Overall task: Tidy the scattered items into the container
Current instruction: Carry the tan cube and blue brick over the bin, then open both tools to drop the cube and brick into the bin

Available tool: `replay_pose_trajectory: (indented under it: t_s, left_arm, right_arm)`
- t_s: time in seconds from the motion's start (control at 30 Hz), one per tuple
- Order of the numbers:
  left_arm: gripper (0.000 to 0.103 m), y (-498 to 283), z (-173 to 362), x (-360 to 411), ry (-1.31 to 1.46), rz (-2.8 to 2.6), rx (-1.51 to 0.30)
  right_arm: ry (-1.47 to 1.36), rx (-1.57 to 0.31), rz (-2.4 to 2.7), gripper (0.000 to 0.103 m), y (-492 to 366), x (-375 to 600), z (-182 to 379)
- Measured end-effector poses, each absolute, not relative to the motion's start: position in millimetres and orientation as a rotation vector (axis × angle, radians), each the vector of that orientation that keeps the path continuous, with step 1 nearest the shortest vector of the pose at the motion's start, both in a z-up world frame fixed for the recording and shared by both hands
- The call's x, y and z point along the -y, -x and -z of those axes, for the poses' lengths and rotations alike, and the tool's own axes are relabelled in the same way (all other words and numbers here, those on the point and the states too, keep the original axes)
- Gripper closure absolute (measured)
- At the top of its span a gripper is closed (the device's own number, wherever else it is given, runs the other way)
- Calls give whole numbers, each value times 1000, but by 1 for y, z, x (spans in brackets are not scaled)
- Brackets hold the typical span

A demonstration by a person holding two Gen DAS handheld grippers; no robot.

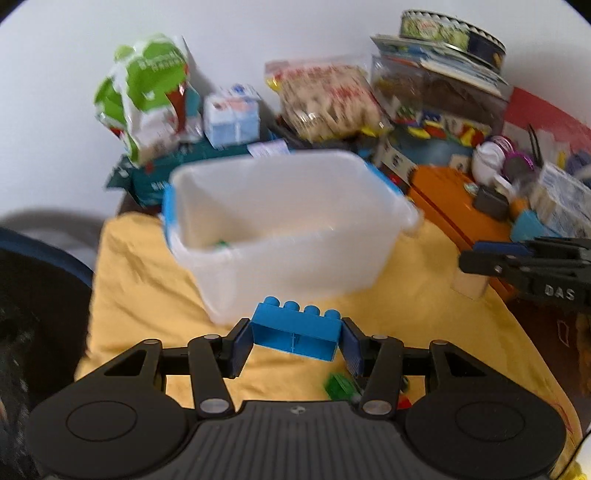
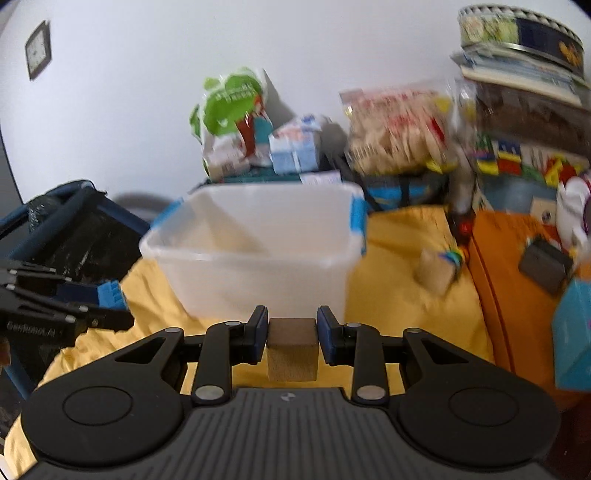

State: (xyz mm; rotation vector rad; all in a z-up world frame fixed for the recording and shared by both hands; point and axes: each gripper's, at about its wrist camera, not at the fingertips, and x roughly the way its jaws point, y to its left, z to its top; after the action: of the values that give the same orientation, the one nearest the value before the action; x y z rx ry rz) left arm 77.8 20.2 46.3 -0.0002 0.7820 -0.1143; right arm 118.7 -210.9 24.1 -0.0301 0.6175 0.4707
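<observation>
My left gripper (image 1: 295,338) is shut on a blue toy brick (image 1: 295,328) and holds it just in front of the clear plastic container (image 1: 291,236). My right gripper (image 2: 291,334) is shut on a wooden cube (image 2: 292,350), close to the container's near wall (image 2: 258,273). A small green piece (image 1: 221,243) lies inside the container. A green brick (image 1: 338,386) and a red piece (image 1: 406,401) lie on the yellow cloth (image 1: 147,288) under my left gripper. Another wooden block (image 2: 434,273) stands on the cloth to the right.
An orange case (image 2: 509,288) borders the cloth on the right, with small items on it. Snack bags (image 2: 232,118), boxes and a round tin (image 2: 517,33) are piled behind the container. A dark blue-framed object (image 2: 74,229) stands at the left.
</observation>
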Motion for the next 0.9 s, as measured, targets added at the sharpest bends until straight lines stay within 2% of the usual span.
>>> replay_pose_trajectory:
  t_s: [0.43,0.9]
  left_arm:
    - [49,-146,-106,-39,33,90,-747]
    - [49,-233,-74,-55,55,52,-874]
  right_arm:
    - [44,-566,-535,70,-172,166,-73]
    - [48,-748,-457,70,-261,148,-32]
